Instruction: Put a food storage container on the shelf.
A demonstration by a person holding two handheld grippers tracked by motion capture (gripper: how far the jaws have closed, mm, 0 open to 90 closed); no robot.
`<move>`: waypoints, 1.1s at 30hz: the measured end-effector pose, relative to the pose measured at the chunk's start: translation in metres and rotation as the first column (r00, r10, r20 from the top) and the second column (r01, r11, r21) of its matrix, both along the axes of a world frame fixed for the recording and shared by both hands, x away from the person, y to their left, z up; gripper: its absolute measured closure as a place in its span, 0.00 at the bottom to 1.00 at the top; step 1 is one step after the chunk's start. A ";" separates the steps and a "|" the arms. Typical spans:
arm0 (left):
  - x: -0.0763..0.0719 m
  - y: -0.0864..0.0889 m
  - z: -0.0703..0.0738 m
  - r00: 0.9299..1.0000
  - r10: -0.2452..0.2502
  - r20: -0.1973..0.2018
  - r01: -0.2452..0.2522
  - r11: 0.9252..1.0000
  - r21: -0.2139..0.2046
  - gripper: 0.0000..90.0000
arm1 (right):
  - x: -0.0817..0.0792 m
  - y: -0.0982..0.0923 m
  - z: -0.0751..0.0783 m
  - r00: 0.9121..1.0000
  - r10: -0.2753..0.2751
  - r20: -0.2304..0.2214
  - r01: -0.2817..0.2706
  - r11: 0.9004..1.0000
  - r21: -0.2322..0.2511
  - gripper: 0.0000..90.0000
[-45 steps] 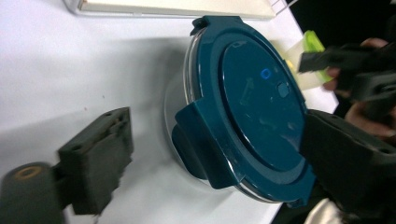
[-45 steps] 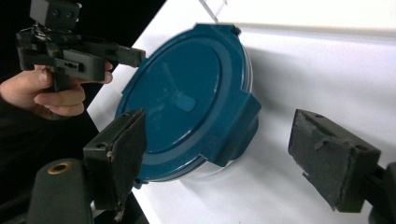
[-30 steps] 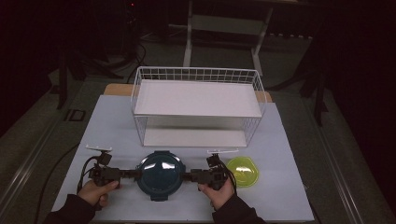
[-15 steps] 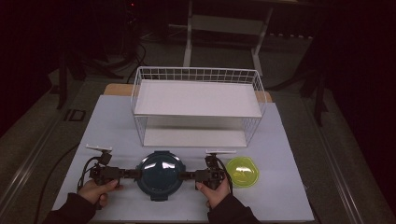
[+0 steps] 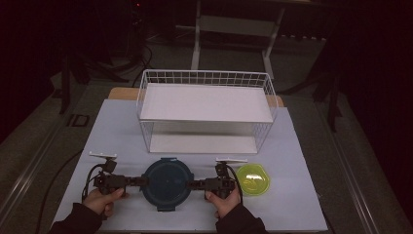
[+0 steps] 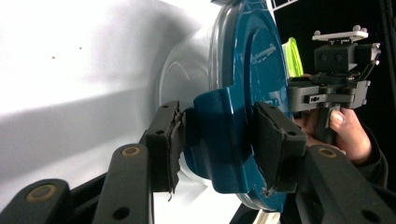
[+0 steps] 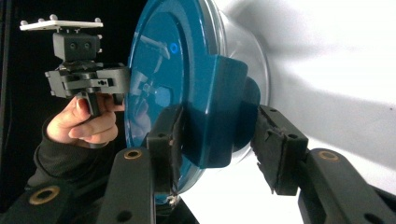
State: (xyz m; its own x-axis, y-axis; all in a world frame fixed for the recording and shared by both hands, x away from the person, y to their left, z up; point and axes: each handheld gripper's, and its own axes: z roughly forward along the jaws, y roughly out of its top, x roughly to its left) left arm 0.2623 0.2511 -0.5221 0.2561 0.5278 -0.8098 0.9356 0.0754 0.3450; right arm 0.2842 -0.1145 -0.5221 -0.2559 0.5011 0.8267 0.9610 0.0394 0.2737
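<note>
A round clear container with a dark blue lid sits on the white mat near the front edge. My left gripper lies flat at its left side. In the left gripper view that gripper is shut on the lid's blue side clip, both pads pressed to it. My right gripper lies at the container's right side. Seen from its own camera, the right gripper grips the opposite clip the same way. Each gripper view also shows the other hand and its gripper beyond the lid.
A yellow-green lidded tub sits just right of my right hand. A white wire two-level rack stands behind the container at mid table. The mat's front edge runs close under both hands.
</note>
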 end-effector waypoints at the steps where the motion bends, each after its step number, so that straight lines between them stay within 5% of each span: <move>1: -0.001 -0.001 0.001 1.000 -0.001 0.006 0.001 1.000 0.005 0.60 | 0.000 0.000 0.000 1.000 0.000 0.000 0.000 1.000 0.004 0.60; 12: -0.008 -0.008 0.019 0.999 0.008 0.043 -0.010 0.999 0.032 0.62 | -0.003 -0.005 0.007 0.999 0.005 0.043 -0.005 1.000 0.002 0.62; 33: -0.002 -0.028 0.084 0.987 0.000 0.162 0.000 1.000 -0.002 0.63 | 0.004 -0.028 0.078 0.978 0.010 0.207 -0.013 1.000 0.013 0.62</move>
State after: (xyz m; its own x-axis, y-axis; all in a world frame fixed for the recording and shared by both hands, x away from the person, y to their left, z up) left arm 0.2603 0.2232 -0.4376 0.3844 0.5260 -0.7587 0.8671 0.0762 0.4922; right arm 0.2885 -0.1420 -0.4445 -0.4282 0.4854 0.7623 0.8829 0.0447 0.4675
